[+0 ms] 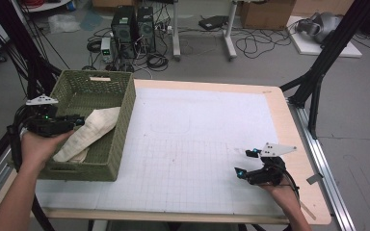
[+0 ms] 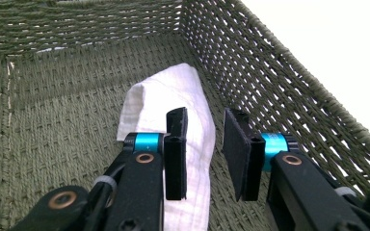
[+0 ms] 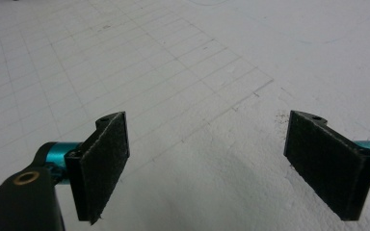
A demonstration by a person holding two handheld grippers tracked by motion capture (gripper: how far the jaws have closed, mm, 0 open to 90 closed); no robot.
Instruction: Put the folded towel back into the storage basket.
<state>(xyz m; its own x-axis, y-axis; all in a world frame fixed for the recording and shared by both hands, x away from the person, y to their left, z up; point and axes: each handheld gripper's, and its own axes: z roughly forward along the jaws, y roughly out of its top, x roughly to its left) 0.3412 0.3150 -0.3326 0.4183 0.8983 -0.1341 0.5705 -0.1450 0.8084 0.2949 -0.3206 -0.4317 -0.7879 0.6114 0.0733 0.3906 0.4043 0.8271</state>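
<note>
surface (image 1: 212, 144): white gridded mat, bare across the middle. green woven basket (image 1: 120, 125) sits at the far left corner of the surface, its long side running along the left edge.

cloth (image 1: 94, 127): a folded white cloth lies inside the basket, draped against the wall that faces the middle of the surface, one end climbing toward the rim. in the left claw view it runs lengthways along the basket floor beside that wall.

left claw (image 2: 204, 144): over the basket, pads partly drawn in, a narrow gap between them. one pad sits over the cloth's fold; the other hangs off its edge, over bare weave. from these views, nothing is pinched yet.

right claw (image 3: 204, 163): pads spread wide, empty, low over the bare mat near the right front corner of the surface.

notes for you, as judgement:
- shift the left claw sideways so both pads straddle the fold, not one on and one off.
- drop until the pads reach well down the layers, then squeeze; a shallow bite will likely take only the top layer.
- stay off the wicker wall, it may snag.
- lift straight up clear of the rim.
</note>
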